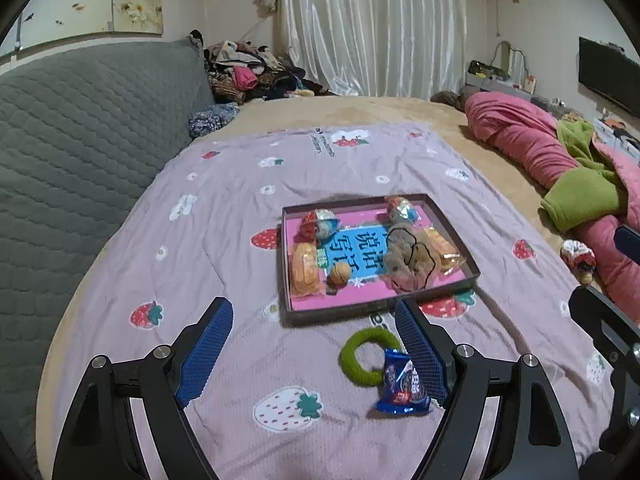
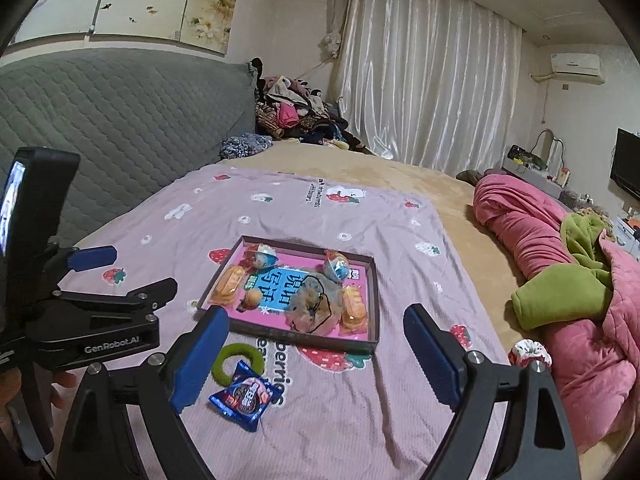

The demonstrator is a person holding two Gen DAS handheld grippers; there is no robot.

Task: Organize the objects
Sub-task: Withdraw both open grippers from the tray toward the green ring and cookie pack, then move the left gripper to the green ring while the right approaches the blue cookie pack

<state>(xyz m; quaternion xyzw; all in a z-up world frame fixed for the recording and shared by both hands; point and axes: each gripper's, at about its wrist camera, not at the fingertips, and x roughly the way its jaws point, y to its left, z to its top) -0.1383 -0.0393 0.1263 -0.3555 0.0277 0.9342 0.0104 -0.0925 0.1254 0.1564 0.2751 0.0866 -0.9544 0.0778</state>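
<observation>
The left gripper (image 1: 314, 354) hangs with its ribbed blue pads spread wide, holding nothing. Between its fingers, close to the right-hand pad, lie a fuzzy green ring (image 1: 366, 356) and a glossy blue snack packet (image 1: 402, 388), the packet overlapping the ring's edge. The right gripper (image 2: 316, 354) is likewise spread and empty; ring (image 2: 236, 362) and packet (image 2: 244, 396) sit by its left-hand pad. Just beyond both grippers rests a shallow rectangular cardboard tray (image 1: 372, 308) with a pink floor, holding crinkly wrapped pastries, a walnut and a gauzy pouch. All lies on a wrinkled lilac strawberry-print quilt (image 1: 224, 208).
</observation>
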